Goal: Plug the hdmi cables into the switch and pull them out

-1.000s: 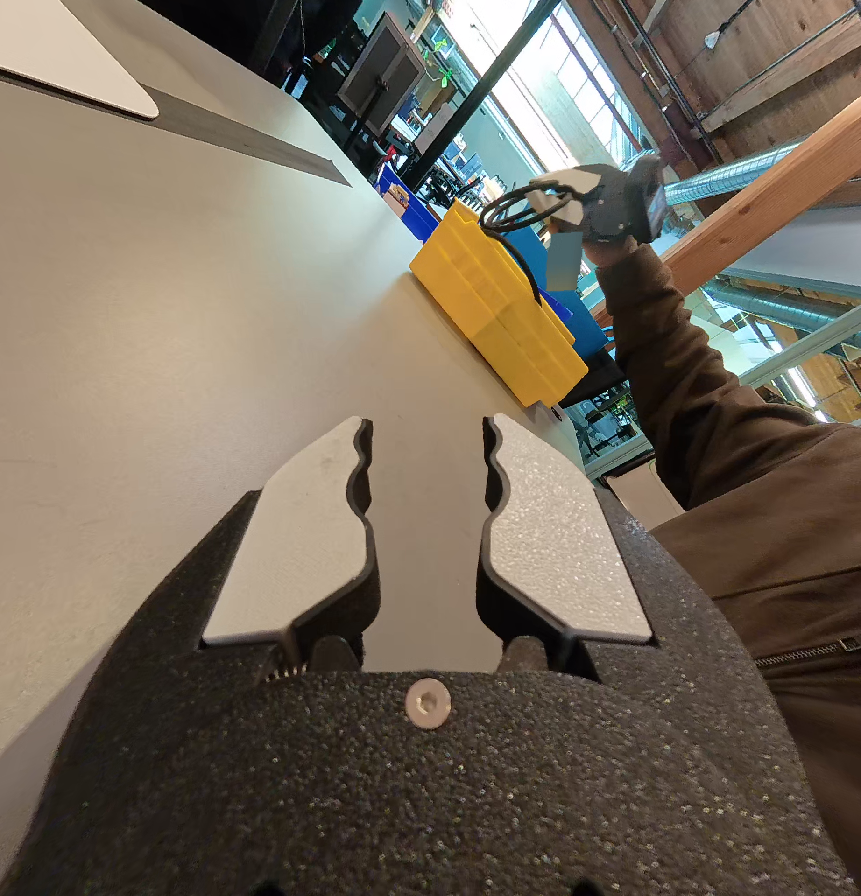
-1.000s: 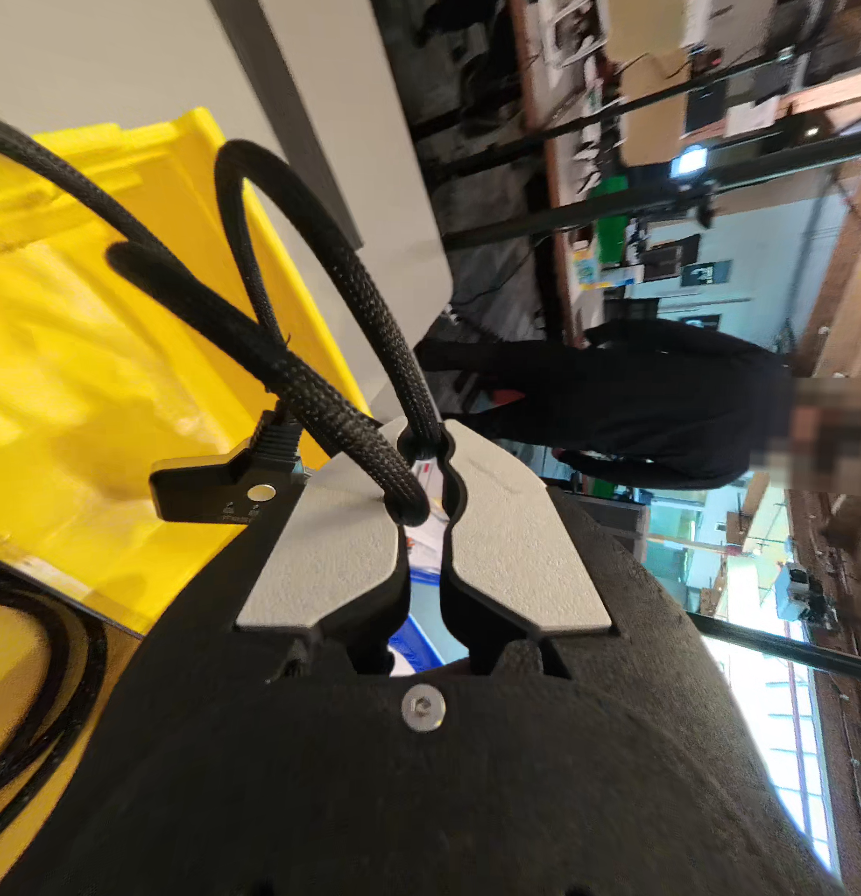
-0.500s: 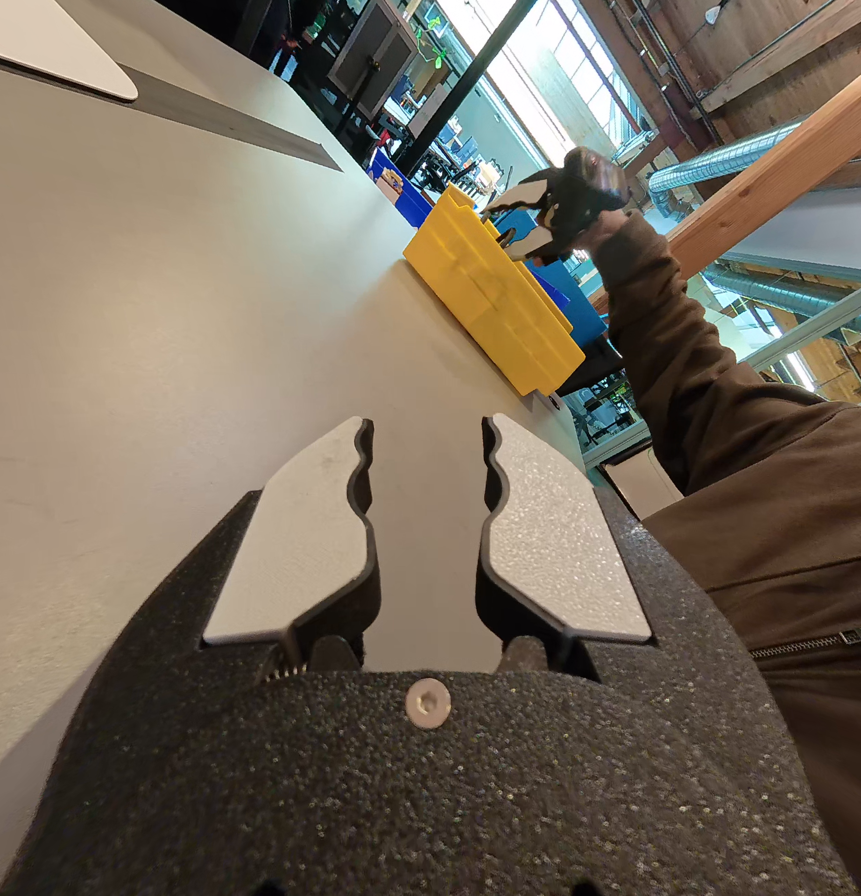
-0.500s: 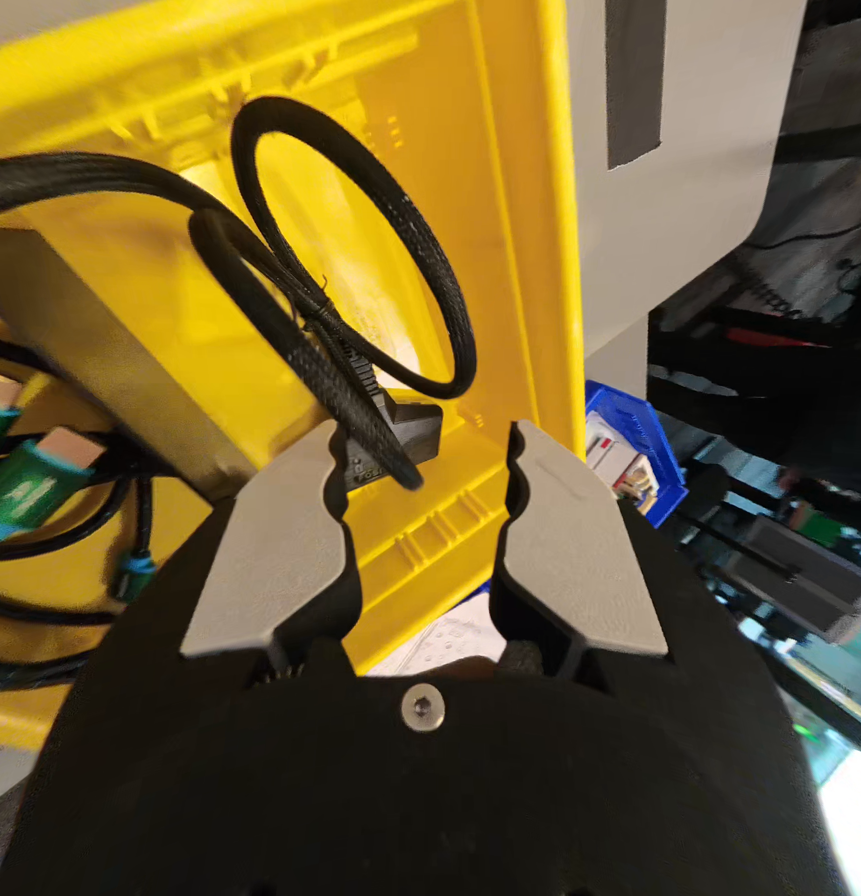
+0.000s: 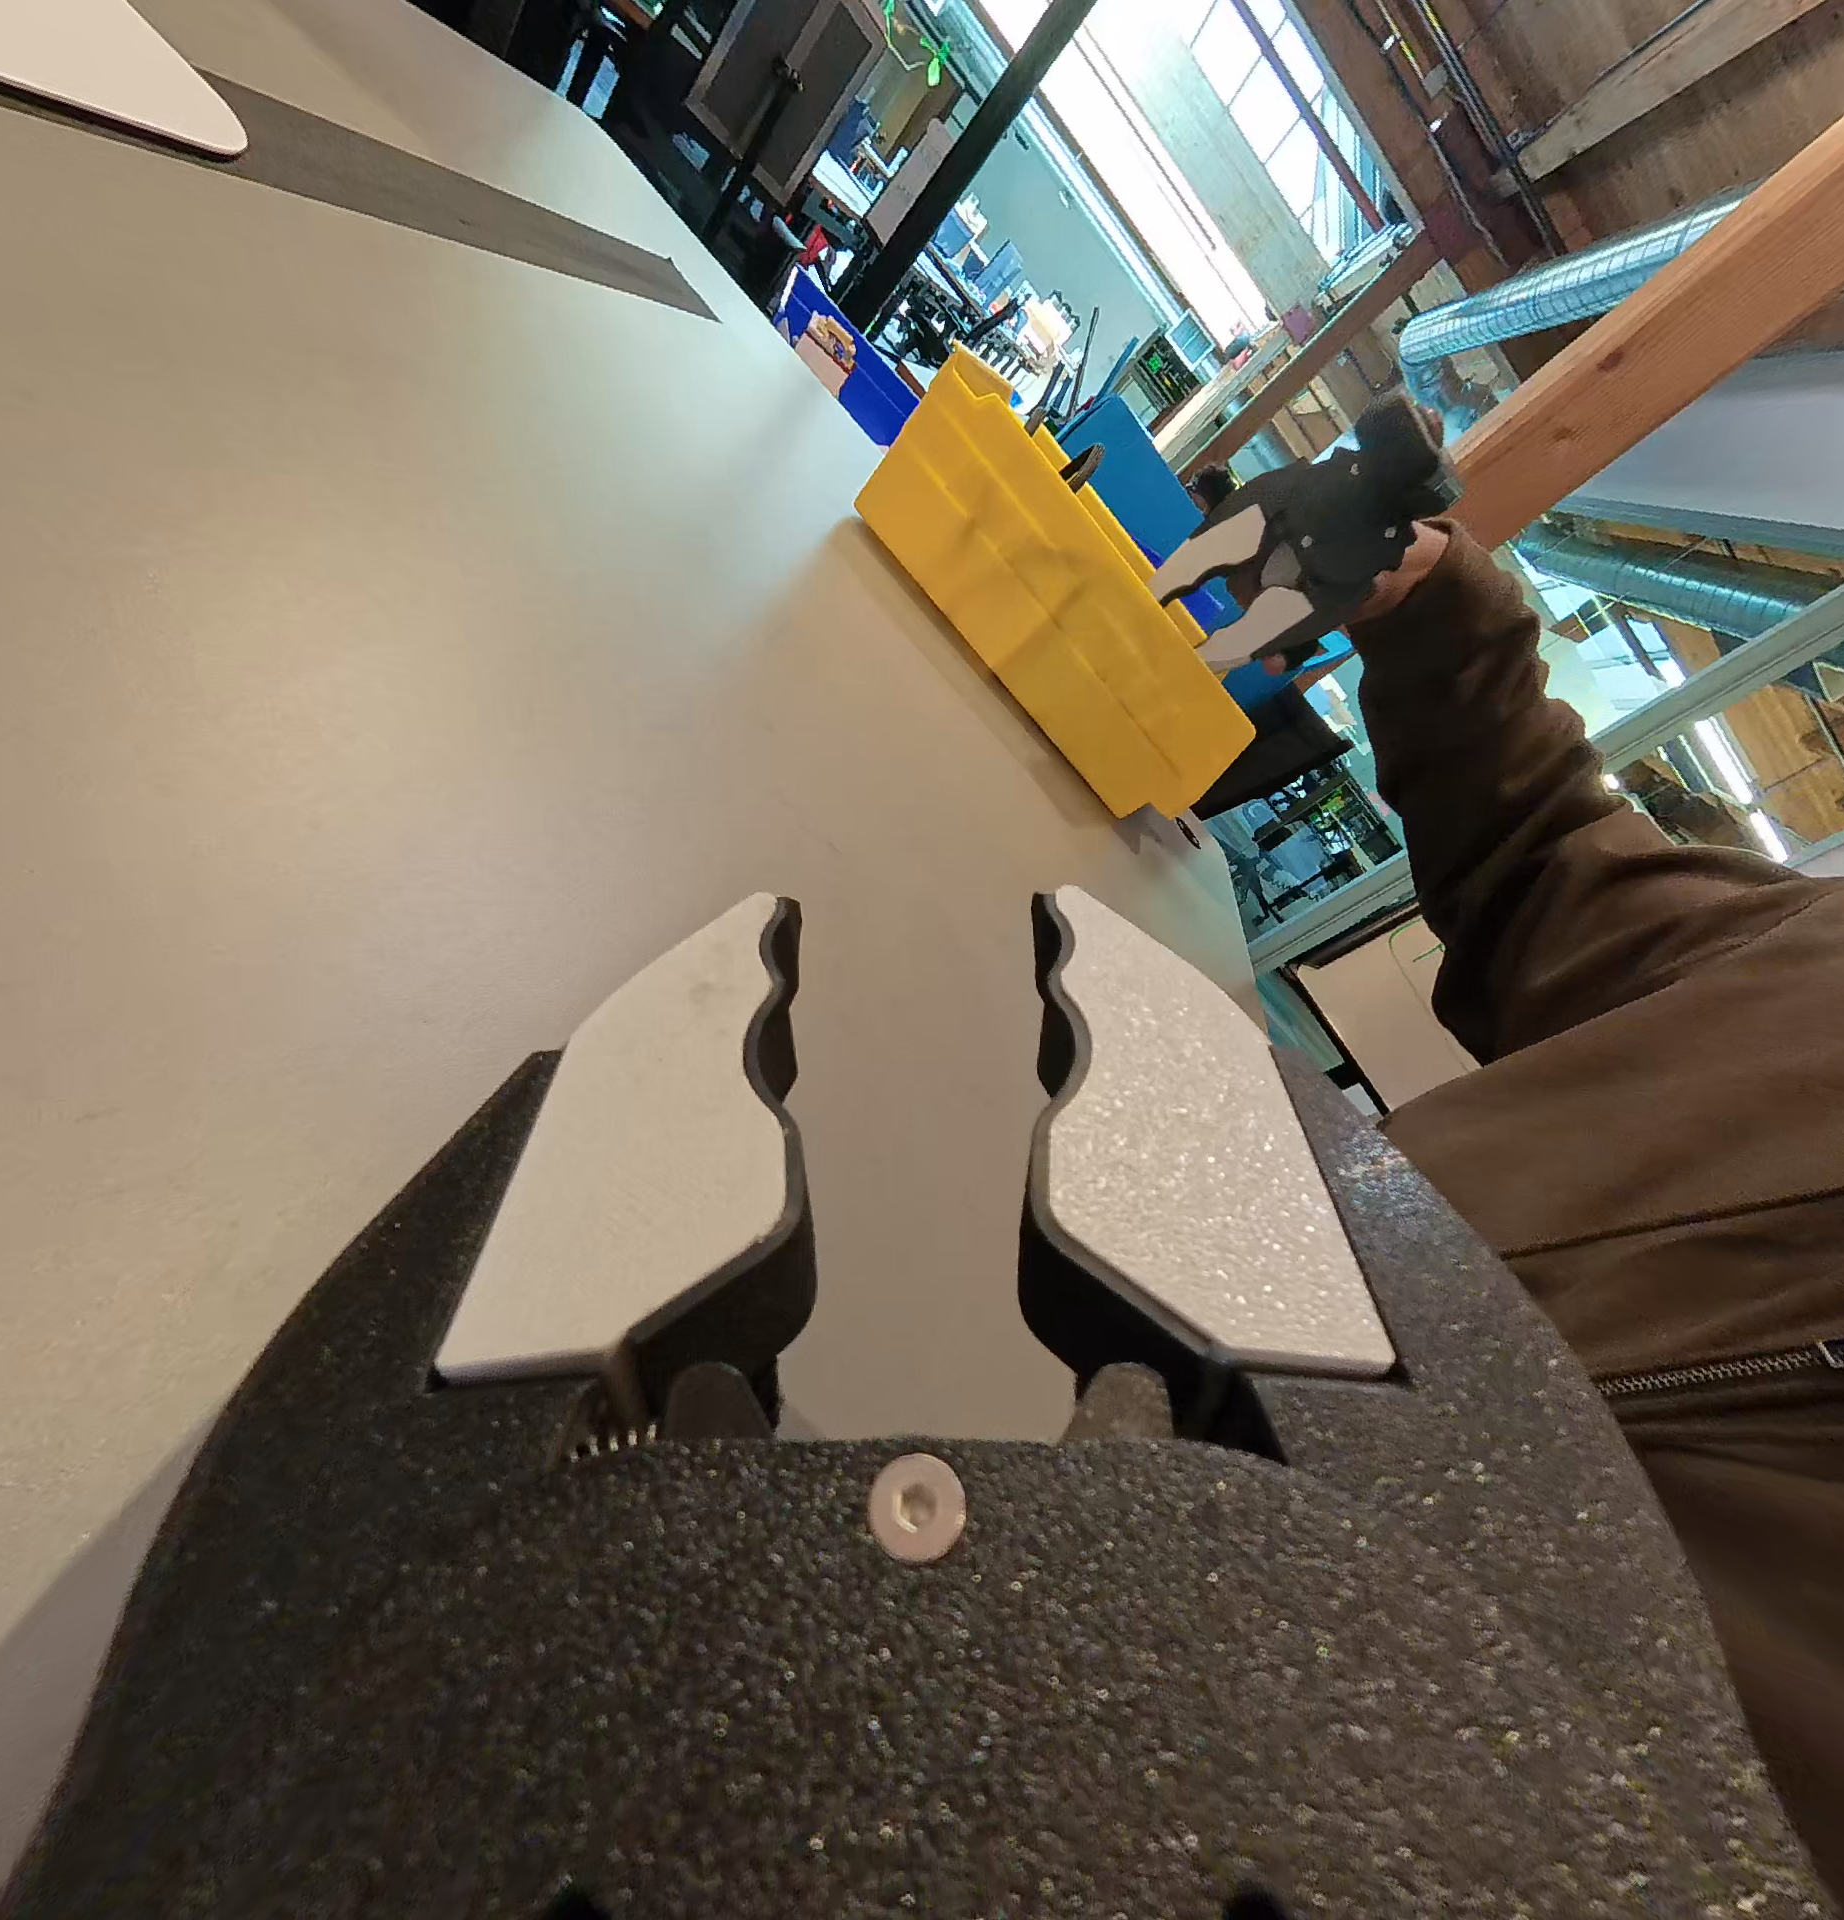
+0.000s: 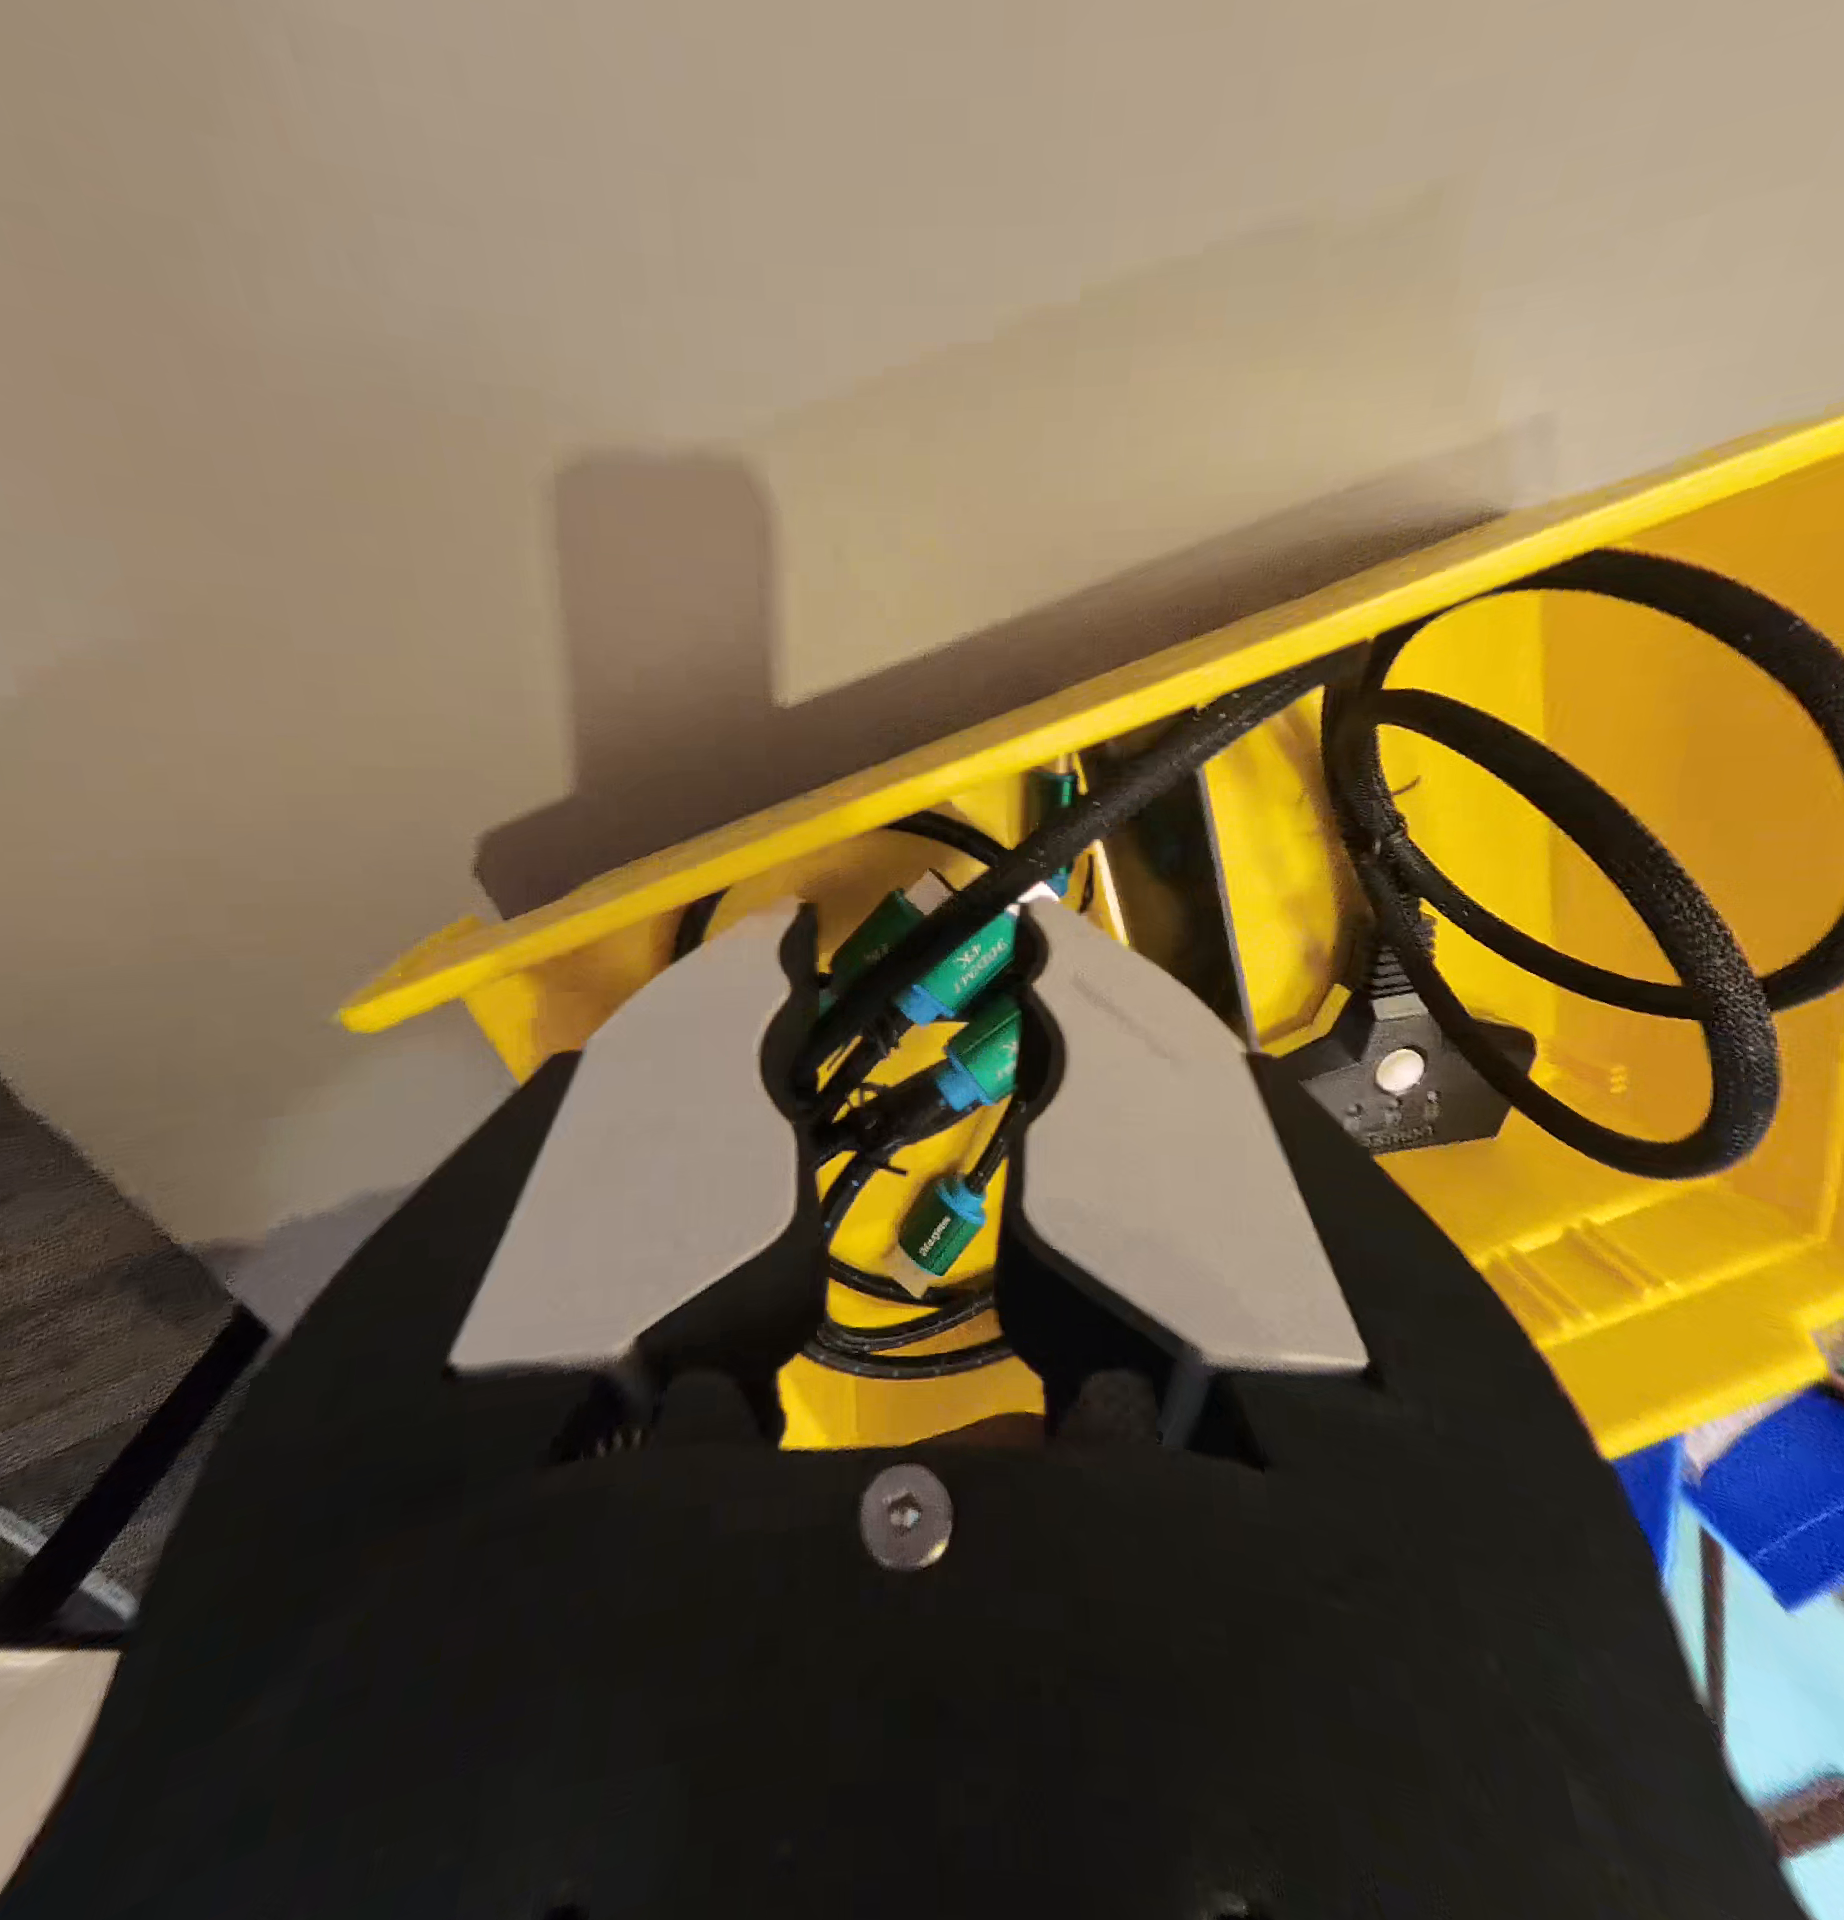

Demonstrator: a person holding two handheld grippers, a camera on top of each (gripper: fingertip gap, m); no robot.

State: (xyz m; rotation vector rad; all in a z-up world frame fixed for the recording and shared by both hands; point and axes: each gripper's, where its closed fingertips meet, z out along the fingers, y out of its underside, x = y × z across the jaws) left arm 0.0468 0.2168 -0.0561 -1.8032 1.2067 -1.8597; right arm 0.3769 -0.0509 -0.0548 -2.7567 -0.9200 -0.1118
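The left gripper (image 5: 913, 914) lies low over the grey table (image 5: 378, 644), its jaws partly open with only bare tabletop between them; it holds nothing. Ahead of it, well apart, a yellow bin (image 5: 1043, 592) stands near the table's far edge, its long side running along that edge. A blue bin (image 5: 856, 364) stands beyond it.

The right gripper (image 6: 913, 935) hangs over the yellow bin (image 6: 897, 769), pointing down into its left compartment. Its jaws are partly open. Green plugs (image 6: 975, 961) on thin black cords show in the gap below the tips, but the pads do not press on them.

A braided black cable (image 6: 1583, 862) lies coiled in the right compartment, its loops standing against the wall; one strand (image 6: 1105, 821) runs over the divider into the left compartment, crossing the green plugs just ahead of the tips. Its black end block (image 6: 1401, 1081) rests on the bin floor beside the right finger (image 6: 1136, 1122).

In the left view the right gripper (image 5: 1204, 613) is held by a brown sleeve (image 5: 1469, 748) above the bin's near end.
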